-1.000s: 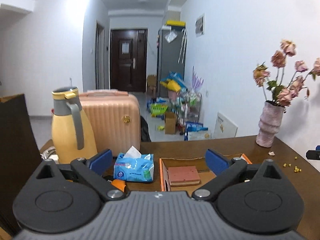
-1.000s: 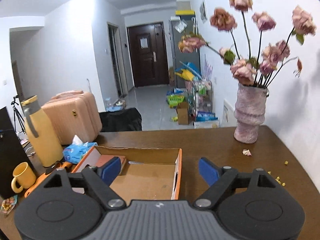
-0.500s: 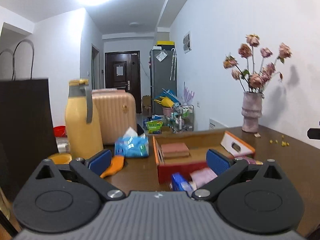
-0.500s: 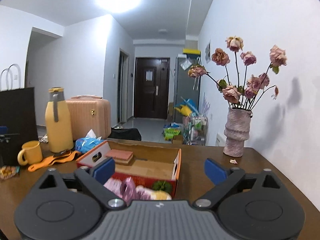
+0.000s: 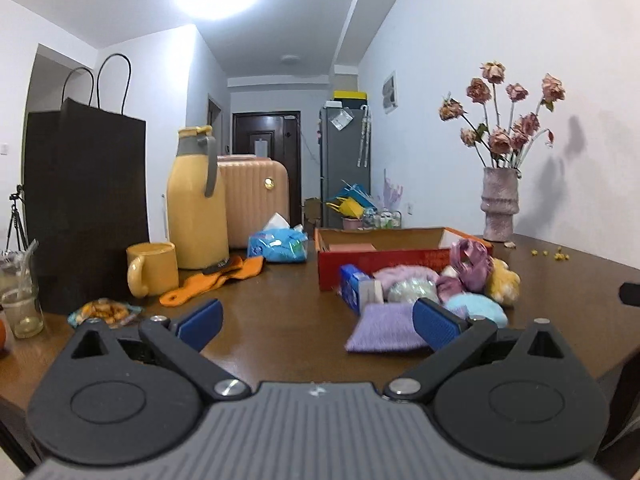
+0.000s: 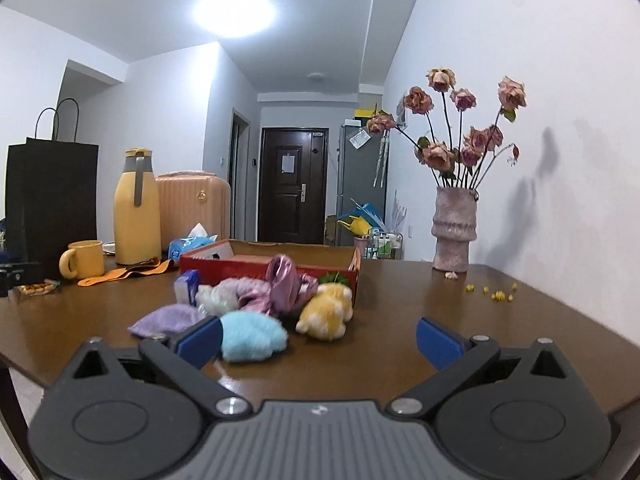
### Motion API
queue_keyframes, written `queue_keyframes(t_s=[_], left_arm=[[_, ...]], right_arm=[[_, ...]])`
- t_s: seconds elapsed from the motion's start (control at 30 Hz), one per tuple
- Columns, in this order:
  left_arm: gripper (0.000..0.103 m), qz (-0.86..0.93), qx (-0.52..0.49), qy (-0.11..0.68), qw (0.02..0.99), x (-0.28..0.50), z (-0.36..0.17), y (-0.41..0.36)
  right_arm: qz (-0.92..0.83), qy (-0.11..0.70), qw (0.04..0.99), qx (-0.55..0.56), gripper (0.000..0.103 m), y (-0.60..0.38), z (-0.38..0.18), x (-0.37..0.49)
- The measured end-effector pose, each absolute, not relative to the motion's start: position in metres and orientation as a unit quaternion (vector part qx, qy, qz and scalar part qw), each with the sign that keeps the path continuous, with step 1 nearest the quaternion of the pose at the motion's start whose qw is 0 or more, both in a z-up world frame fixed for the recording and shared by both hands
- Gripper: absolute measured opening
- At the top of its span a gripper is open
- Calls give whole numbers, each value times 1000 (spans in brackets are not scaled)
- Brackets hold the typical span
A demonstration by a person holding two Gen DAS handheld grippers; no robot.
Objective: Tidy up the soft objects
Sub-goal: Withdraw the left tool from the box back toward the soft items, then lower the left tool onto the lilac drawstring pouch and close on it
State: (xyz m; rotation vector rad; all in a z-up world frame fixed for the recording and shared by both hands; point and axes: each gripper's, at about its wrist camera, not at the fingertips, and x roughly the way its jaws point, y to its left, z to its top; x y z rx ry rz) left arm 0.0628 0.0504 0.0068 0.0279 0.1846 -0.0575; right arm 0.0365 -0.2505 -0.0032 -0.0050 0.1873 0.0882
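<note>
The left gripper (image 5: 316, 322) points almost level, tipped slightly downward, low over the tabletop (image 5: 280, 320). Its two blue-padded fingers (image 5: 199, 320) are spread wide with nothing pressed between the pads. The right gripper (image 6: 318, 340) is held the same way, nearly level and low. Its jaws are opening, the blue fingers (image 6: 438, 342) wide apart with only bare tabletop in the gap and nothing gripped. Neither hand nor sleeve shows in either view.
</note>
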Motion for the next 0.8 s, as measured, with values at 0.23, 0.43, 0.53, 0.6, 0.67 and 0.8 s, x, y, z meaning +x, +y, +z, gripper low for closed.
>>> queue_keyframes(t_s=[0.23,0.43,0.53,0.6,0.67,0.8], left_arm=[[103,-40,17,112,993,64,-16,53],[103,-54,20,142,988,89,-29,53],[102,-70,1,164,984,113,-28,54],[95,-77,-18,176,981,133,-25,56],[86,-77,-17,183,980,152,-23,53],[80,-99,-51,229,967,201,-20,57]], right_arm=[[75,118,990,-4,103,-238,-23,39],[123,126,984,24,103,-220,-29,51],[155,148,976,42,101,-207,-30,71],[154,170,972,57,93,-197,-31,91],[164,193,964,86,83,-190,-31,113],[166,220,955,114,67,-177,-29,158]])
